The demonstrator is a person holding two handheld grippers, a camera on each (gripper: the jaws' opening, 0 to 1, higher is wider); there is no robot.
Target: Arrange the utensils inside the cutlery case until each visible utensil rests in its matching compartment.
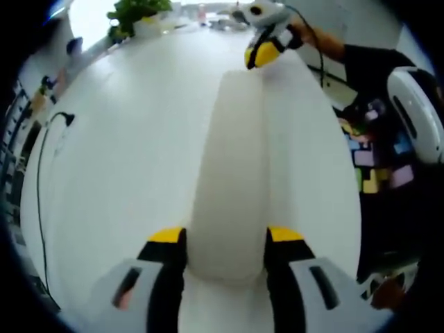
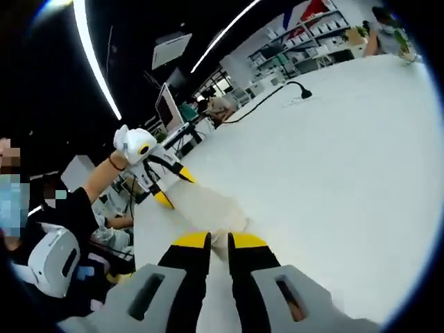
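Observation:
A long white cutlery case (image 1: 229, 159) lies lengthwise on the white table (image 1: 125, 173), running away from my left gripper (image 1: 225, 239). The left jaws are shut on the case's near end, one at each side. At the far end, my right gripper (image 1: 266, 47) meets the case's top edge. In the right gripper view, my right gripper (image 2: 219, 241) stands with its jaws nearly together, pinching a thin edge of the case (image 2: 205, 205). The left gripper (image 2: 163, 186) holds the opposite end there. What lies inside the case is hidden.
A black cable (image 1: 40, 166) runs along the table's left side, ending in a plug (image 2: 300, 90). A green plant (image 1: 135, 14) stands at the far edge. A person's arm (image 1: 326, 43) and dark clothes are at the right. Shelves (image 2: 305, 41) and a monitor (image 2: 168, 104) stand beyond the table.

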